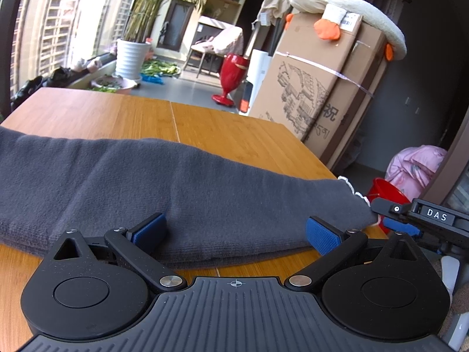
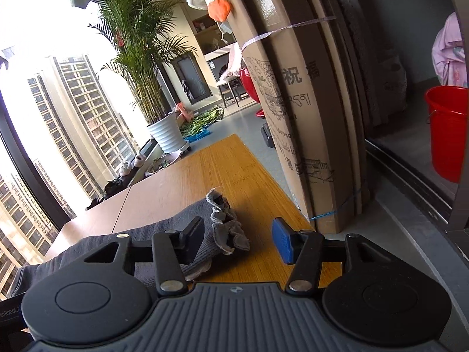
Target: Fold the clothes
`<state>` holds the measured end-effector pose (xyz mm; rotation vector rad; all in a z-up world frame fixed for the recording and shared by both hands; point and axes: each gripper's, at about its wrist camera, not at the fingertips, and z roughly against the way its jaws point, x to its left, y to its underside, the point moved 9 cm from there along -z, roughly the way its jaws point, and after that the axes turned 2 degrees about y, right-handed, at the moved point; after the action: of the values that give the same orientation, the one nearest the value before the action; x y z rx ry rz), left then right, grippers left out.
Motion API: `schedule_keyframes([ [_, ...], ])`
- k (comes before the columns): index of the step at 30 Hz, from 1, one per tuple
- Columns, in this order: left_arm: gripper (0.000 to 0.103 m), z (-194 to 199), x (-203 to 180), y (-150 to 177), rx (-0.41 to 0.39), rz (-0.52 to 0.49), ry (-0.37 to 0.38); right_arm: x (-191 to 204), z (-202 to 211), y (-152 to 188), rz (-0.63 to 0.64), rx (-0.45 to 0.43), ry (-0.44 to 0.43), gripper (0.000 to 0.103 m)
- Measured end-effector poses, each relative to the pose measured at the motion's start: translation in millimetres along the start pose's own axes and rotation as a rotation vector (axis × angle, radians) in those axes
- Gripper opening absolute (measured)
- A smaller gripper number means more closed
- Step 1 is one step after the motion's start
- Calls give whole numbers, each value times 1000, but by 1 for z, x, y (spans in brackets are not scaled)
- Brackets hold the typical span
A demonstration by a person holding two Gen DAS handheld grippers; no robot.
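A dark grey knit garment (image 1: 164, 187) lies folded lengthwise across the wooden table (image 1: 222, 129). Its frilled, white-edged hem (image 1: 356, 193) points right. My left gripper (image 1: 234, 233) is open, its blue pads (image 1: 321, 234) wide apart over the garment's near edge, holding nothing. In the right wrist view the same garment (image 2: 176, 231) ends in a ruffled grey hem (image 2: 227, 226) on the table (image 2: 205, 182). My right gripper (image 2: 237, 242) is open around that hem, its left finger over the cloth. The right gripper also shows in the left wrist view (image 1: 422, 220) at the garment's right end.
A tall cardboard box (image 1: 319, 88) stands against the table's far right side, with a plush goose (image 1: 346, 14) on top. A red bucket (image 2: 447, 129) and pink bundle (image 1: 413, 167) sit on the floor to the right. A potted palm (image 2: 164, 129) stands by the window.
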<state>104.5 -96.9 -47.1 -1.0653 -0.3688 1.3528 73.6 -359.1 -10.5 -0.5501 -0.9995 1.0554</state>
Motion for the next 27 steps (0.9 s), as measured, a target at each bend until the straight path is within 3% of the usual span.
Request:
schedule_keyframes([
  [5, 103, -4, -4, 0, 17, -34, -25, -13, -11, 3, -162, 100, -90, 49],
  [9, 103, -5, -5, 0, 15, -30, -21, -1, -33, 8, -165, 142, -108, 47],
  [13, 103, -1, 6, 5, 13, -29, -19, 15, -51, 6, -148, 174, -146, 23],
  [19, 103, 0, 8, 5, 10, -21, -8, 58, -41, -10, 170, 48, -124, 15],
  [23, 103, 3, 10, 4, 4, -4, 5, 96, -34, 12, 481, 30, -141, 15],
  [27, 103, 5, 15, -4, 9, 64, 67, 127, -30, 36, 756, 24, -152, 16],
])
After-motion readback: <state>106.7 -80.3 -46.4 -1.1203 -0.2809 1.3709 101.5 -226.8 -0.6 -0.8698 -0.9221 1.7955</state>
